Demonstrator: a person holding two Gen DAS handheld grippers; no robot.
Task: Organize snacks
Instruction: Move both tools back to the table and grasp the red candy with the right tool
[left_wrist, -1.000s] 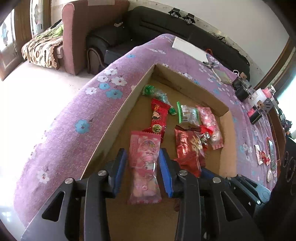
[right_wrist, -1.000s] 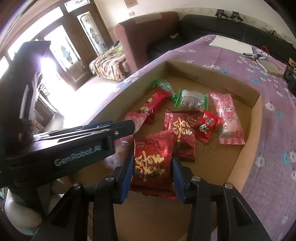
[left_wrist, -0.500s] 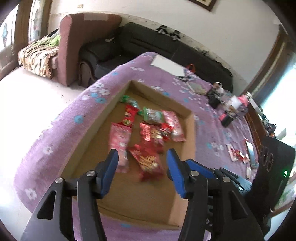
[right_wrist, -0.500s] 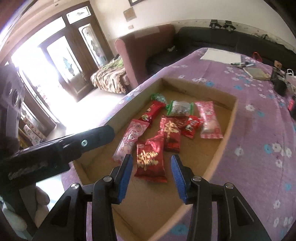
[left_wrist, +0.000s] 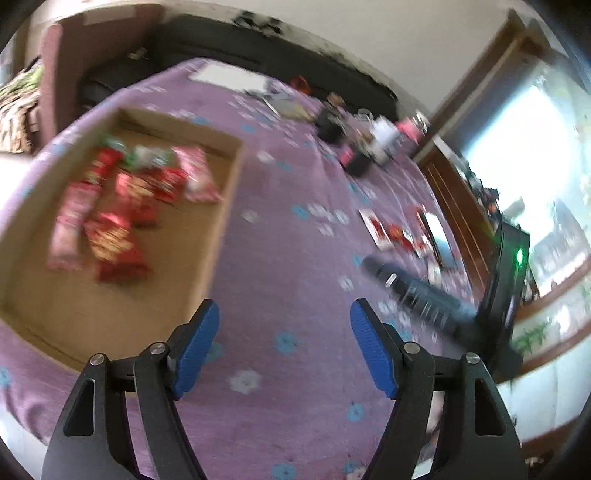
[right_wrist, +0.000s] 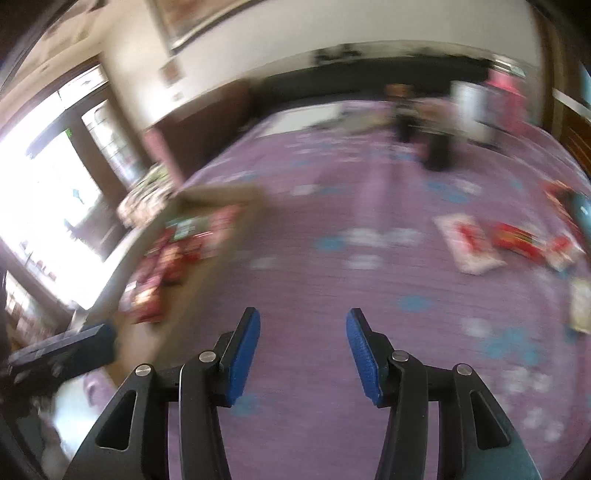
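Snacks (right_wrist: 513, 236) | loose packets on purple counter (right_wrist: 332, 288), ahead-right of our right tool (right_wrist: 303, 349), the nearer one | others in cardboard box (left_wrist: 225, 206) | left tool (left_wrist: 284, 343): jaws just widened, empty | right: just widened, empty.

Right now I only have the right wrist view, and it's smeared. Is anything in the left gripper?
Observer: Nothing. The left gripper is open over bare purple cloth; its jaws have just been opening.
Operator: Is there free floor in the cardboard box?
Observer: Yes. The left wrist view shows the snack packets bunched toward the far end of the cardboard box, with the near end bare.
Operator: Anything past the loose packets on the cloth?
Observer: A black unit with a green light stands to the right of the loose packets in the left wrist view.
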